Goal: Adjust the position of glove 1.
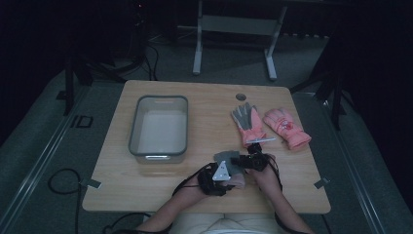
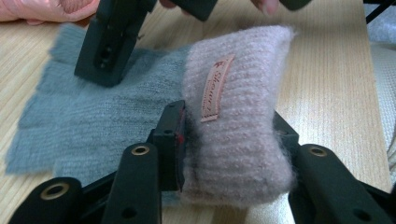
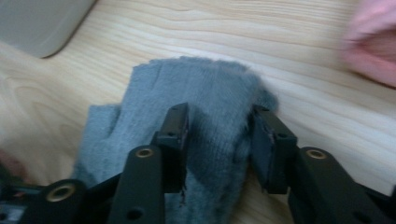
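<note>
knit glove (image 1: 228, 163) lies on a wooden table (image 1: 204, 102), dark room around.

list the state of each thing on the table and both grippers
knit glove: flat on the table, pink cuff raised
left gripper: shut on the pink cuff
right gripper: jaws astride the grey end of the knit glove, grip unclear
bin: upright, empty
grey-palmed glove: lying flat
pink glove: lying flat
</note>
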A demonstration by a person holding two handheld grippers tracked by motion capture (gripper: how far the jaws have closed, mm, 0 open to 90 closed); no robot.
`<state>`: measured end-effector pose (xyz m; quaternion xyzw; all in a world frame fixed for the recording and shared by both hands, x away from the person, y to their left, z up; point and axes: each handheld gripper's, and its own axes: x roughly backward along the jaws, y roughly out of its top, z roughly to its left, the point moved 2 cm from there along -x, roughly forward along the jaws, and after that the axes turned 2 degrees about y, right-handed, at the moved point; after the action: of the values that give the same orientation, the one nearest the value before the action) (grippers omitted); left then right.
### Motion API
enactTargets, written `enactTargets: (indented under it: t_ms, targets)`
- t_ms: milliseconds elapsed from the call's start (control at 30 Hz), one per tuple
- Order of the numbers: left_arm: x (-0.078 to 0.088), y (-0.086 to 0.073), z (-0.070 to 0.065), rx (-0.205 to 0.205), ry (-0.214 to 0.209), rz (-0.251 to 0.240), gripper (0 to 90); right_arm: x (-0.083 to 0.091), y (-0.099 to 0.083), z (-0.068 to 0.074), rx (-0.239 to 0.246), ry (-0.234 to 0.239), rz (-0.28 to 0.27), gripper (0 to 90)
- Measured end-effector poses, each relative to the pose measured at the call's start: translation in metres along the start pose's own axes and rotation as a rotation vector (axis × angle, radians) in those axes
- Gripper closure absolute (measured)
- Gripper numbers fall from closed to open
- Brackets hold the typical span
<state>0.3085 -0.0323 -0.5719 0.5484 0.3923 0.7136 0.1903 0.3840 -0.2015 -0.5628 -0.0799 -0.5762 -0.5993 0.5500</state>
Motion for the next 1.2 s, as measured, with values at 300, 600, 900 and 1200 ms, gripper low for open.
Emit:
enactTargets:
  t_ms: [300, 600, 900, 1200]
  targets:
    - [0.004, -0.001, 0.004, 0.039, -0.030, -0.003, 63.4, -0.005, 0.006, 0.016, 0.073, 0.030, 0.031, 72.9]
    - [0.019, 0.007, 0.012, 0.091, -0.051, -0.011, 67.0, 0.015, 0.018, 0.027, 0.106, 0.071, -0.036, 74.8]
    - [0.038, 0.031, 0.023, 0.002, -0.035, 0.012, 67.2, 0.035, 0.036, 0.029, 0.086, 0.106, -0.091, 75.1]
    - [0.053, 0.046, 0.032, -0.040, -0.028, 0.032, 67.3, 0.047, 0.051, 0.034, 0.094, 0.108, -0.128, 75.1]
